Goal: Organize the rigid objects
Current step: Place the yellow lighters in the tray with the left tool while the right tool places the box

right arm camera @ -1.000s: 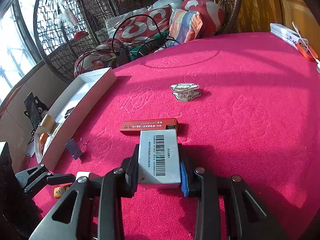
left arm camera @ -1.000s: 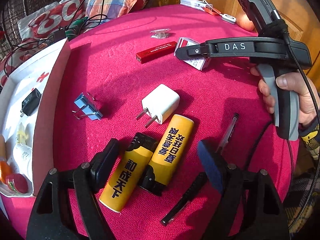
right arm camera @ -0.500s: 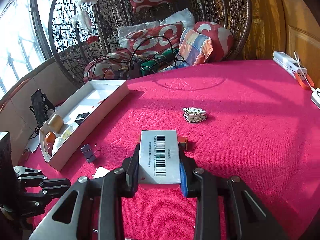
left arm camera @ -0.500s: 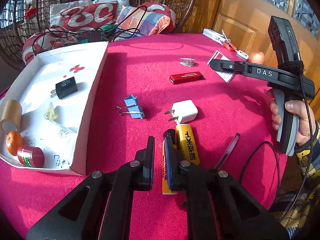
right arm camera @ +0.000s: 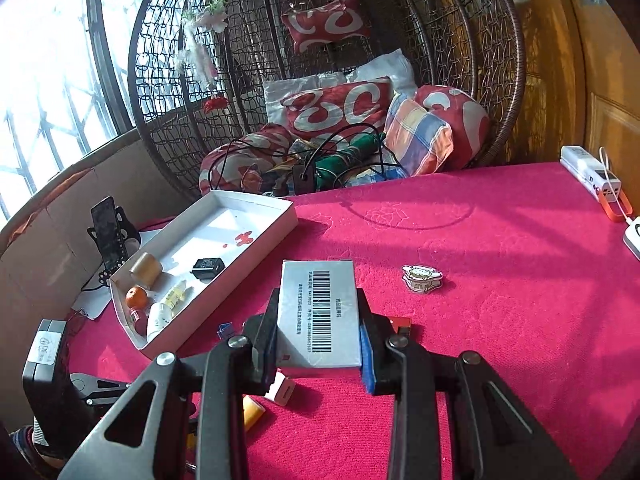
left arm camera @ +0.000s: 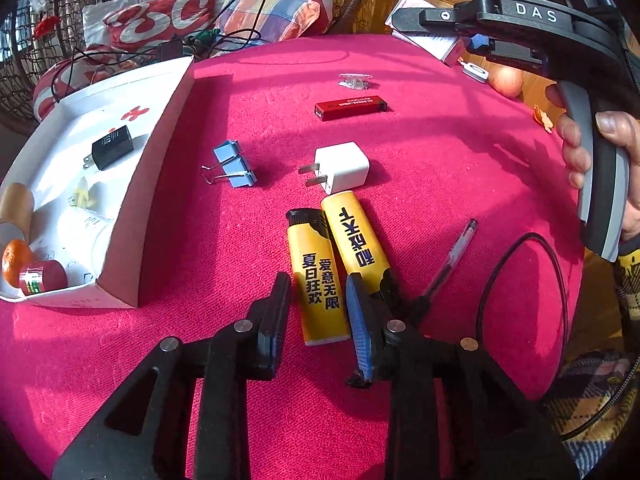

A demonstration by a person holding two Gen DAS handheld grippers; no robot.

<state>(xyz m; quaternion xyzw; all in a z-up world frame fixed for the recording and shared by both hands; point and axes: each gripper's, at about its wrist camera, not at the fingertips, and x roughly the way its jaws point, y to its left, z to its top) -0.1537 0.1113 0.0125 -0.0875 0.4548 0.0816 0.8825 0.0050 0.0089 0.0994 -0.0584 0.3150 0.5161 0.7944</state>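
My left gripper (left arm camera: 318, 312) is open, its fingers on either side of the near end of a yellow lighter (left arm camera: 318, 280) lying on the red tablecloth; a second yellow lighter (left arm camera: 354, 238) lies against it on the right. My right gripper (right arm camera: 318, 336) is shut on a white barcoded box (right arm camera: 318, 312) and holds it above the table; it also shows in the left wrist view (left arm camera: 436, 42). A white tray (right arm camera: 256, 236) (left arm camera: 160, 152) stands at the left and holds a black charger (left arm camera: 112, 146), small bottles, a tangerine and a red cap.
On the cloth lie a white charger (left arm camera: 342, 166), a blue binder clip (left arm camera: 234, 164), a red lighter (left arm camera: 350, 106), a pen (left arm camera: 450, 262) and a badge (right arm camera: 422, 278). A black cable (left arm camera: 520, 264) loops at the right. A wicker chair with cushions (right arm camera: 340, 108) stands beyond the table.
My left gripper has opened from nearly shut and dropped lower around the yellow lighter. My right gripper has lifted the barcoded box higher and swung it towards the tray.
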